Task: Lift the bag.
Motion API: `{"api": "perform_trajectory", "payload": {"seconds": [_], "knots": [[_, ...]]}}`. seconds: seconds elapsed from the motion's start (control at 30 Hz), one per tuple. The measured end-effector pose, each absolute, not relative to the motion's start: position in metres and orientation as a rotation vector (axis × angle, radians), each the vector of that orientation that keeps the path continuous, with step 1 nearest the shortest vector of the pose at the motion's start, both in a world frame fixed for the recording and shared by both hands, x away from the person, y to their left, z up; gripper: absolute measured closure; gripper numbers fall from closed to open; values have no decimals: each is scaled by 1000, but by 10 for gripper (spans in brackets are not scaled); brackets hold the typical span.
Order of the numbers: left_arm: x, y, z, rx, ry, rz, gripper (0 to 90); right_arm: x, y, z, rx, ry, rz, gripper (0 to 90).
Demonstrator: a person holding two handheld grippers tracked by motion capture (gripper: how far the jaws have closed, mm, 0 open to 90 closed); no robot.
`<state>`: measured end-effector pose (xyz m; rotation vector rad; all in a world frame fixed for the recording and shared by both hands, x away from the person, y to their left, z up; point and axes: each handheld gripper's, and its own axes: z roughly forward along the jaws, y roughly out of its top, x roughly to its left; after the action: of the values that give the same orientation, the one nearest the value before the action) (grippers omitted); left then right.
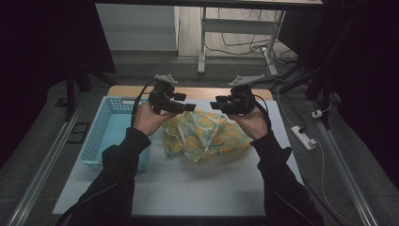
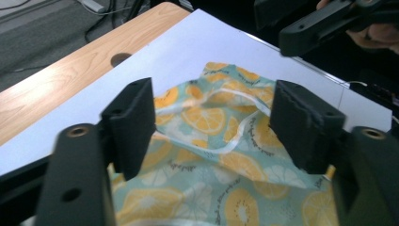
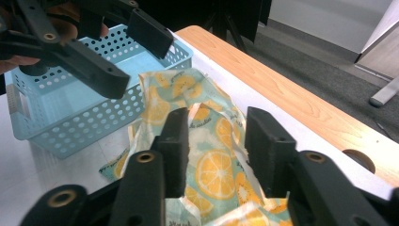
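A crumpled teal cloth [image 1: 204, 136] printed with orange slices, with a white cord on it, lies on the white table top to the right of the basket. My left gripper [image 1: 190, 107] hovers over its far left part and my right gripper [image 1: 214, 104] over its far right part, tips facing each other. In the left gripper view the left gripper [image 2: 211, 113] stands open, the cloth [image 2: 211, 165] lying below the jaws untouched. In the right gripper view the right gripper [image 3: 216, 132] is open too, with the cloth [image 3: 211, 169] under and beyond it.
A light blue perforated basket [image 1: 106, 136] stands at the left of the white sheet [image 1: 188, 188]. A strip of bare wood [image 1: 127, 90] runs along the far table edge. Cables and a power strip [image 1: 303, 137] lie on the floor to the right.
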<state>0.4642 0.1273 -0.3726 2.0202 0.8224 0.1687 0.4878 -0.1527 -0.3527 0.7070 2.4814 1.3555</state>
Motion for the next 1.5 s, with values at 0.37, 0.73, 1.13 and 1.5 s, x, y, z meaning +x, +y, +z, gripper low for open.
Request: {"api": "perform_trajectory", "payload": {"seconds": [0.37,0.73,1.13,1.5], "knots": [[438,136,-390,2046,816,180,151,470,-157,-363,707,2458,1387,368],[408,146,-421,2038,823,145,58,451,-165,-389,737,2459,1431,201],[379,164,-445,2007,839,100,0,430,-171,-413,738,2454,1422,74],[350,178,-460,1983,861,121,0,410,-180,-421,711,2417,1404,0]]}}
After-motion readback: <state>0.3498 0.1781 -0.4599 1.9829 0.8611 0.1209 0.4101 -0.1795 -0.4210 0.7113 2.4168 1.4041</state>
